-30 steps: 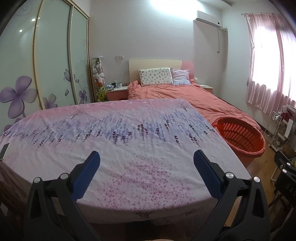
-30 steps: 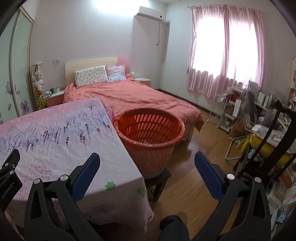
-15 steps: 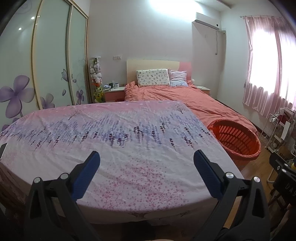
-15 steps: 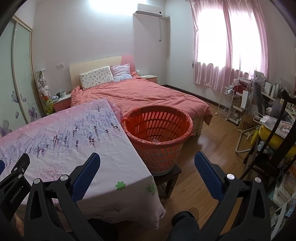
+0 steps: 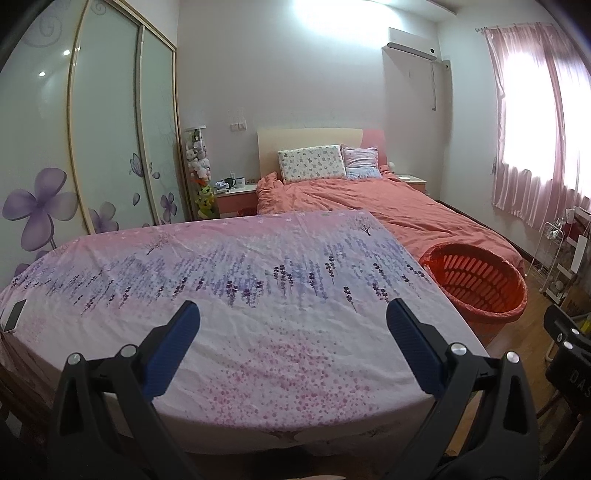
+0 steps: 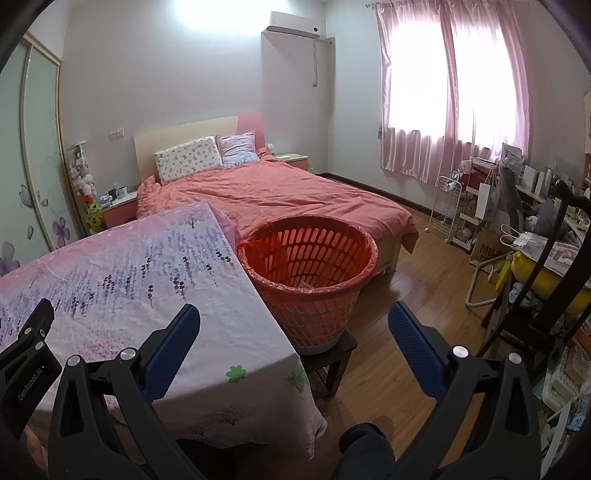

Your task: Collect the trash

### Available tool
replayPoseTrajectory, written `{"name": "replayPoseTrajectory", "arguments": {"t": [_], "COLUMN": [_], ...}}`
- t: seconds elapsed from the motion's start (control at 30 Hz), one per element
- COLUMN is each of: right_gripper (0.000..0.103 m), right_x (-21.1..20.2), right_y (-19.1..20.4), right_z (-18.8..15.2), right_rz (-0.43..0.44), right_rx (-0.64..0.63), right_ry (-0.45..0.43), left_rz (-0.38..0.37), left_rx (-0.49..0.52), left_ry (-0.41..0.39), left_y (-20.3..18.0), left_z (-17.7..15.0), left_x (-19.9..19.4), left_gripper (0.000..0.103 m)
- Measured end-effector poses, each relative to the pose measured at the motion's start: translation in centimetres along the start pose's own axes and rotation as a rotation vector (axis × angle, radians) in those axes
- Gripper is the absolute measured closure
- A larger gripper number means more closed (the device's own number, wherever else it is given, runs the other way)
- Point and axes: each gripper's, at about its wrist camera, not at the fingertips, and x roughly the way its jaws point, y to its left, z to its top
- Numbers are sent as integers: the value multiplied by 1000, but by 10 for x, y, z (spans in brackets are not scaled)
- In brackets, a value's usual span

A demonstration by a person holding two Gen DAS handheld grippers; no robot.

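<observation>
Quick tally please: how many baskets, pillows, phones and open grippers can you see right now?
Orange slatted plastic basket with red liner: 1
Pillows on the pink bed, floral white and striped pink: 2
Phone at the tablecloth's edge: 1
Open grippers, left gripper, right gripper: 2
Total: 6

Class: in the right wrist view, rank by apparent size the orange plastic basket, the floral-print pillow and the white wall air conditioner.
1. Orange plastic basket, though it sits nearest the camera.
2. Floral-print pillow.
3. White wall air conditioner, though it is farthest away, so true size is unsure.
</observation>
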Motion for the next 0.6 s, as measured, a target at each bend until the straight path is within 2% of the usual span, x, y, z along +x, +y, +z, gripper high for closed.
{"name": "replayPoseTrajectory", "arguments": {"t": [0.6], "right_gripper": [2], "right_x": [-1], "right_y": [1], "right_z": [2], "right_rz": [-5], "right_rx": [-5], "right_ry": [-8], "left_rz": [-27], "left_rx": [-9], "left_ry": [-1], "left_y": [-2], "left_z": [4], "left_x": [0], "left_gripper": [4]}}
